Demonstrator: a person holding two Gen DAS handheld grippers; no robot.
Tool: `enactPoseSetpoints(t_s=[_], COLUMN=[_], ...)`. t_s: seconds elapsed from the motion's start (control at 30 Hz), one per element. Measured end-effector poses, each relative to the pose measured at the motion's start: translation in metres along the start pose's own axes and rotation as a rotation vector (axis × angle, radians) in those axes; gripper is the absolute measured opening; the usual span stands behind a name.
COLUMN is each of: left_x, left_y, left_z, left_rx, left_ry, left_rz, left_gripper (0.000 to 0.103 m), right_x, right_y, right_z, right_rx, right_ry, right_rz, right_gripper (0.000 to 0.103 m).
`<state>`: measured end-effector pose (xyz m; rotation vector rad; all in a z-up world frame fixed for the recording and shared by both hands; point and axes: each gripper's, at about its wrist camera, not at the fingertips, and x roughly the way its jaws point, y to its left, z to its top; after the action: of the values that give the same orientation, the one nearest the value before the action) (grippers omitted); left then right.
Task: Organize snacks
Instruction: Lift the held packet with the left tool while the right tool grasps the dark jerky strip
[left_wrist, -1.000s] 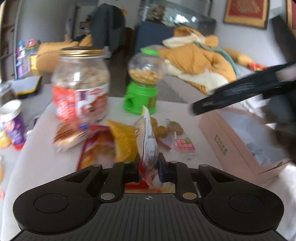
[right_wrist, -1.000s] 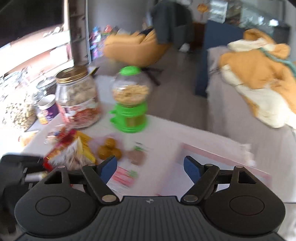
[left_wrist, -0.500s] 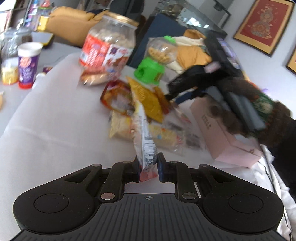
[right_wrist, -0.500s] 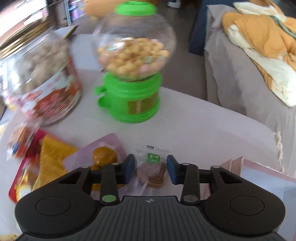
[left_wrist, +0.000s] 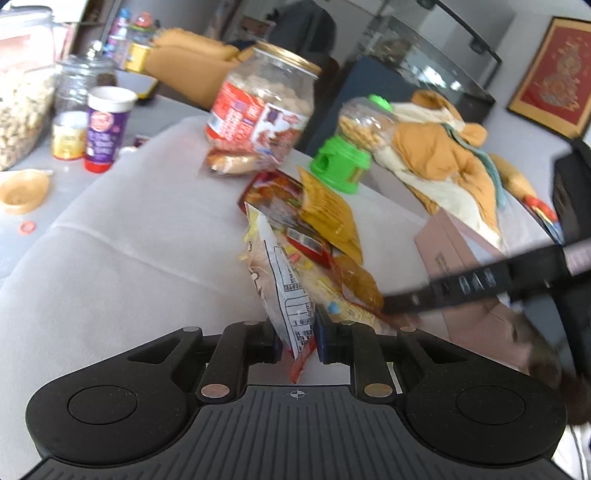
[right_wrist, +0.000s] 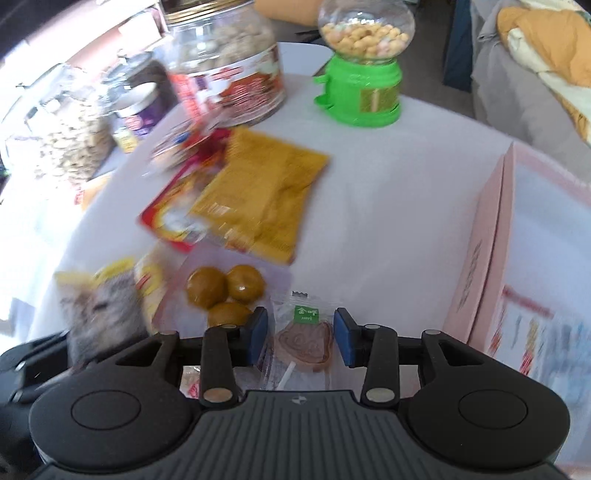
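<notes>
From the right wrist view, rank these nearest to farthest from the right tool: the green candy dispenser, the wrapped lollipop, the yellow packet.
1. Wrapped lollipop: between the pads of the right tool, whose jaws have just opened a little.
2. Yellow packet: mid-table, up and left of the tool.
3. Green candy dispenser: far end of the table, standing upright.

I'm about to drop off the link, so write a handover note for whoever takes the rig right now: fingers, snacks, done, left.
Left gripper: shut on a white snack packet, held above the table.
Right gripper: fingers just closed in and eased slightly; they straddle the wrapped lollipop lying on the table, pads not seen pressing it.
Pink box: open, at the right; what is inside is too blurred to tell.
Left on the table: yellow pouch, red packet, the pack of three brown balls, other small packets.
Next, probably: grip the lollipop, then carry both items to the box.
</notes>
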<state>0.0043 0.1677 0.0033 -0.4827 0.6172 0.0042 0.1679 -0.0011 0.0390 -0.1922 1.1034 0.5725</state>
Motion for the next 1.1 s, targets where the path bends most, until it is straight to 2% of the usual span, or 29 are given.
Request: enactPoseSetpoints(t_s=[0.17, 0.27, 0.43, 0.5, 0.53, 0.6, 0.73, 0.77, 0.9, 0.97, 1.03, 1.1], left_x=[-0.015, -0.029, -0.033, -0.023, -0.018, -0.011, 0.003, 0.004, -0.001, -0.006, -0.011, -0.017], left_y=[0.000, -0.009, -0.036, -0.052, -0.062, -0.080, -0.108, -0.109, -0.101, -0.095, -0.086, -0.071], left_z=[-0.011, -0.012, -0.024, -0.035, -0.040, -0.045, -0.051, -0.052, -0.052, -0.048, -0.043, -0.037], left_rx=[-0.059, -0.047, -0.018, 0.008, 0.032, 0.117, 0.267, 0.277, 0.273, 0.249, 0.236, 0.170], left_ry=[-0.046, -0.053, 0.013, 0.056, 0.062, 0.037, 0.027, 0.023, 0.017, -0.002, -0.017, -0.011], left_rz=[0.027, 0.061, 0.021, 0.002, 0.003, 0.038, 0.105, 0.109, 0.100, 0.132, 0.164, 0.137], left_gripper=[0.022, 0.022, 0.023, 0.026, 0.031, 0.038, 0.045, 0.045, 0.046, 0.046, 0.043, 0.043], right_x=[-0.009, -0.019, -0.037, -0.042, -0.043, -0.045, -0.048, -0.049, -0.046, -0.046, -0.045, -0.045], right_y=[0.010, 0.011, 0.000, -0.001, -0.002, -0.005, -0.016, -0.018, -0.017, -0.015, -0.015, -0.015], right_z=[-0.039, -0.067, -0.116, -0.132, -0.138, -0.148, -0.161, -0.161, -0.161, -0.161, -0.160, -0.160], right_rx=[-0.032, -0.062, -0.069, -0.087, -0.094, -0.105, -0.075, -0.063, -0.067, -0.072, -0.066, -0.066], right_ry=[-0.079, -0.144, -0.265, -0.306, -0.321, -0.354, -0.404, -0.405, -0.402, -0.402, -0.400, -0.400], right_rz=[0.006, 0.000, -0.032, -0.041, -0.046, -0.049, -0.023, -0.022, -0.032, -0.037, -0.041, -0.040], right_gripper=[0.044, 0.044, 0.044, 0.044, 0.044, 0.044, 0.049, 0.058, 0.064, 0.071, 0.072, 0.073])
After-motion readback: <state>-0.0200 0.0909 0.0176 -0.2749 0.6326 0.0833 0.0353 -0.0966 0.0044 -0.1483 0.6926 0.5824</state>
